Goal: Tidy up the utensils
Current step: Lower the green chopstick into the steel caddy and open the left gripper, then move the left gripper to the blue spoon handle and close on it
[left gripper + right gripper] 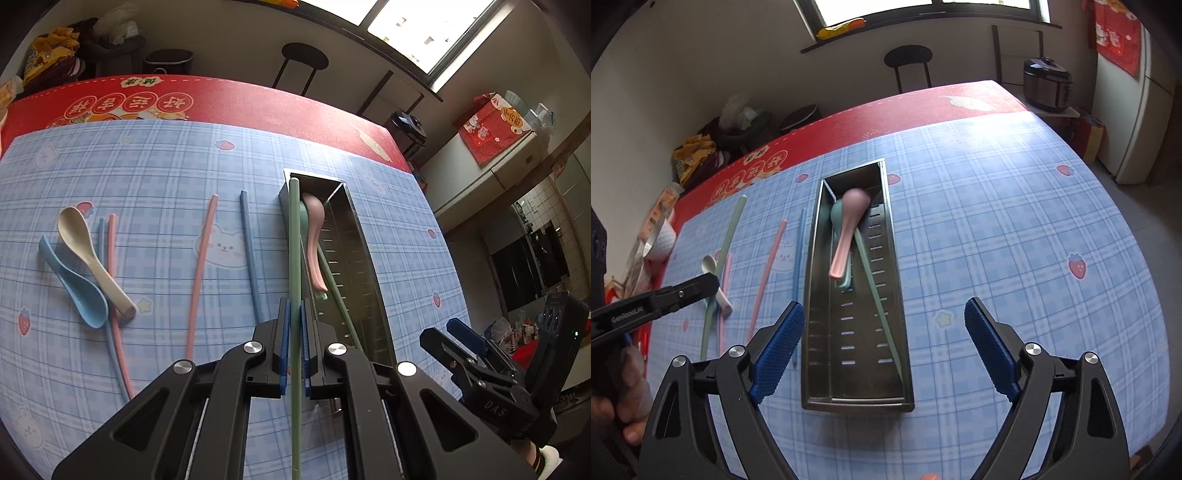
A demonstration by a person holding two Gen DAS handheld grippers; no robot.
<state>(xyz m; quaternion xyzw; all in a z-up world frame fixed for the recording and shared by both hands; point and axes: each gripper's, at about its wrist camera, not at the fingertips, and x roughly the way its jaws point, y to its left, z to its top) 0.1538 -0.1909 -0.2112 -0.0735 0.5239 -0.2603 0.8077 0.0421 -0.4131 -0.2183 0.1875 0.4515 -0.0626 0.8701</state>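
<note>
My left gripper (pixel 294 314) is shut on a long green chopstick (pixel 294 240), which it holds just left of the steel tray (pixel 369 280), the chopstick's tip over the tray's far corner. In the tray lie a pink spoon (pixel 314 236), a teal spoon (pixel 836 218) under it and a second green chopstick (pixel 875 291). My right gripper (pixel 884 304) stands wide open above the tray's near end, with nothing between its pads. Loose on the cloth lie a pink chopstick (pixel 201 266), a blue chopstick (pixel 250 251), a beige spoon (pixel 88 251) and a blue spoon (pixel 74 284) across two more chopsticks.
A blue checked cloth (pixel 997 240) covers the table, with a red mat (pixel 221 99) along the far side. A white bowl (pixel 663 236) stands at the left edge. A black stool (pixel 908 59) is behind the table and a cooker (pixel 1047 85) beyond its right corner.
</note>
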